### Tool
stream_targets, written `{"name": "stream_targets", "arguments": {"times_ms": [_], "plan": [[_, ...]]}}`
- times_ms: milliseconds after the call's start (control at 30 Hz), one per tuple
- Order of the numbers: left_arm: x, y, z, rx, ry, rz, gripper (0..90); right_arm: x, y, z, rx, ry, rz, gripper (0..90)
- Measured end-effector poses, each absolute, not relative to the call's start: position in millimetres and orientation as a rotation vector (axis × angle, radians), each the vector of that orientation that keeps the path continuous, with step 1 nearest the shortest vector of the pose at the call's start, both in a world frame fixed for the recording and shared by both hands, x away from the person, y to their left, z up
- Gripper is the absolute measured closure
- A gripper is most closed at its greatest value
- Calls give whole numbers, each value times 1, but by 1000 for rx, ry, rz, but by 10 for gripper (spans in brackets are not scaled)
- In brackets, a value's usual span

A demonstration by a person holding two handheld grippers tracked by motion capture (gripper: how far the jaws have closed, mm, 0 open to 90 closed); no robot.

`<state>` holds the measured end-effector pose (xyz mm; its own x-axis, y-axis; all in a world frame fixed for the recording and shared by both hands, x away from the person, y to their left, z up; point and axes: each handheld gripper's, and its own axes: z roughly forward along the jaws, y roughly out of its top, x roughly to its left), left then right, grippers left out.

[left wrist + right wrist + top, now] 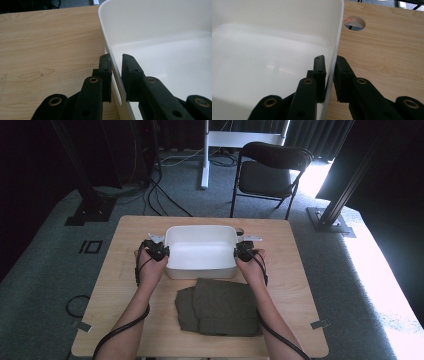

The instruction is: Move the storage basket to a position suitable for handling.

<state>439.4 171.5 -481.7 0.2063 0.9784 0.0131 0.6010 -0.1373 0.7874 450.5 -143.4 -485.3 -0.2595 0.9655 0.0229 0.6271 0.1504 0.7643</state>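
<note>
Folded olive garment (220,306) at 6 o'clock; white tub (201,268) gripped at both sides.

Tub sits at the centre of the wooden table (295,270), just beyond the garment and apart from it. Left gripper (116,65) is clamped on the tub's 9 o'clock wall, one jaw inside, one outside, above a handle slot. Right gripper (330,66) is clamped likewise on the 3 o'clock wall. Round hole (354,23) in the tabletop lies beyond the right gripper.

Wooden table (125,285) bearing white tub (201,270), folded cloth (220,307)
</note>
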Motion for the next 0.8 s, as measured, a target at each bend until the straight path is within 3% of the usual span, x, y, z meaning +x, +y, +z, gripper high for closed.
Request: {"name": "stream_targets", "arguments": {"times_ms": [800], "plan": [[454, 125, -481, 1878, 1425, 706, 801, 450, -188, -485, 1576, 1897, 917, 817]]}}
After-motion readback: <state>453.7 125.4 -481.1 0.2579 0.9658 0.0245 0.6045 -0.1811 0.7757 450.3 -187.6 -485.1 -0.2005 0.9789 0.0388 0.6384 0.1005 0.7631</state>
